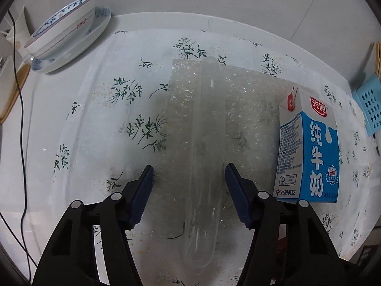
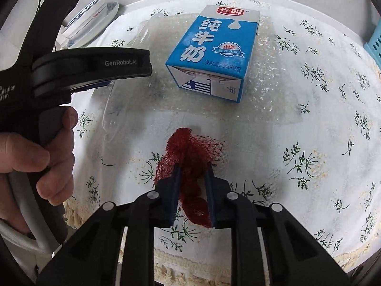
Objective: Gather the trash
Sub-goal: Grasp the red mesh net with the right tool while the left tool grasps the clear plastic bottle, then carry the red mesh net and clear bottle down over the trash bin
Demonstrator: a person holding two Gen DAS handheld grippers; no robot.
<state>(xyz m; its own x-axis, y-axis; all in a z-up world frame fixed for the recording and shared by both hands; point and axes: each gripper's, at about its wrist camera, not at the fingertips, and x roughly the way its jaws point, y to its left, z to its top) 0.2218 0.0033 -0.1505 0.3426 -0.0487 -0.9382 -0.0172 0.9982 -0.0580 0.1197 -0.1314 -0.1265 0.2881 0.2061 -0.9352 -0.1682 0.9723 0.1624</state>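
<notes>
Right tool [image 2: 192, 166] is clamped on the red mesh netting [image 2: 190, 152] near the surface [image 2: 297, 190] edge; lift it straight up so the loose strands don't snag the cloth. Left tool [image 1: 189, 169] is half open, straddling the clear plastic tray [image 1: 207, 143] without pressing; centre it, then close gently. Milk carton [image 1: 309, 152] lies just right of it on the bubble wrap [image 1: 247, 109].

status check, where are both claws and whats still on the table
Right claw shut on red mesh netting. Left claw open, straddling clear plastic tray, pads not touching. Milk carton lies on bubble wrap, uncollected. Nothing blocking.
</notes>
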